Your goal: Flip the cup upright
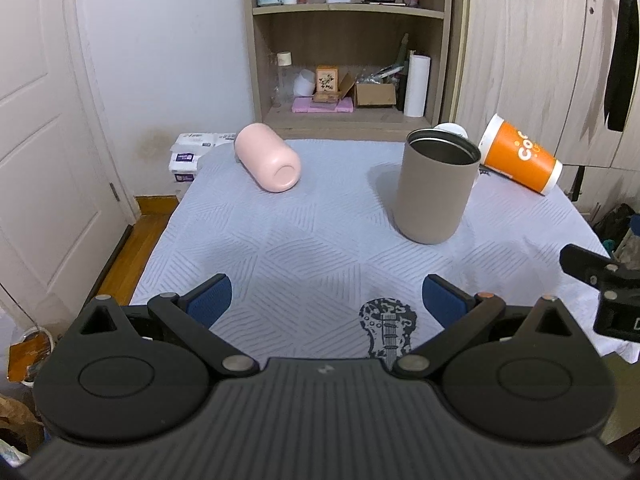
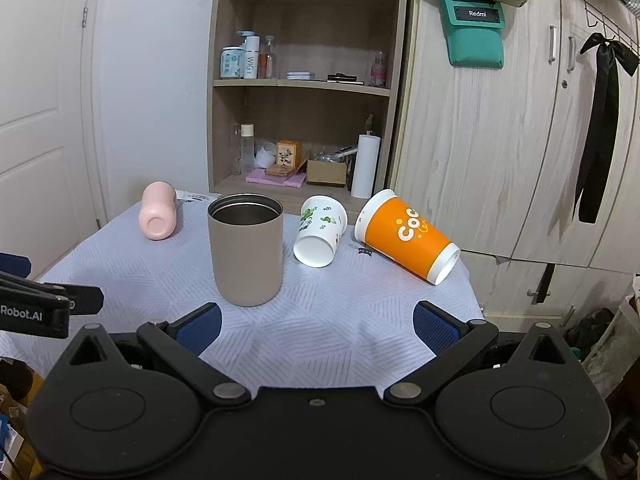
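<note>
1. Worktop (image 2: 328,344), pale patterned cloth.
2. Left hand-held gripper (image 1: 326,304) and right hand-held gripper (image 2: 316,330): both released, empty, bottom of frame.
3. Taupe cup (image 2: 246,250) upright, centre.
4. Orange cup (image 2: 406,236), pink cup (image 2: 157,216), white cup (image 2: 318,230): on their sides.

A wooden shelf unit (image 2: 304,80) stands behind the cloth-covered table (image 2: 320,336), beside a wardrobe (image 2: 500,152).

Near cloth (image 2: 320,340) bare — taupe tumbler (image 2: 246,250) blocks centre.
</note>
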`<control>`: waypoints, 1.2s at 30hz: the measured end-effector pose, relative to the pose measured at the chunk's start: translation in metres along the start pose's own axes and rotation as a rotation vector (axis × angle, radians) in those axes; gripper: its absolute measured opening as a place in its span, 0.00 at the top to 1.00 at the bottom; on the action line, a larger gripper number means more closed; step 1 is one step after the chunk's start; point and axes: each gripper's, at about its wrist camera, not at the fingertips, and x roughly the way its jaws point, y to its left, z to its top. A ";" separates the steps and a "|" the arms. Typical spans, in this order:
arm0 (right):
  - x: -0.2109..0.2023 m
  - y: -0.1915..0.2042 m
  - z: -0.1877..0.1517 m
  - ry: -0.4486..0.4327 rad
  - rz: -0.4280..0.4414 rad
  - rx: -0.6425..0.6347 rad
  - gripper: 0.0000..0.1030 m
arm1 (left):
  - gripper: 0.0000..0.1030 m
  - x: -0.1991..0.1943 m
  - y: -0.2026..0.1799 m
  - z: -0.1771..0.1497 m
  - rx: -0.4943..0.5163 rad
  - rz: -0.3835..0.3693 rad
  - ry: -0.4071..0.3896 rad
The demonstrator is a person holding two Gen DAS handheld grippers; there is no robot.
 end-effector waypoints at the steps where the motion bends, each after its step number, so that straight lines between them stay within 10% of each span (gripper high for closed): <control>1: 0.000 0.000 0.000 0.001 -0.003 0.001 0.00 | 0.00 0.001 0.001 0.000 -0.001 0.004 0.002; 36: 0.004 -0.011 -0.002 0.012 -0.040 0.027 0.00 | 0.00 0.012 0.009 0.000 -0.020 0.048 0.057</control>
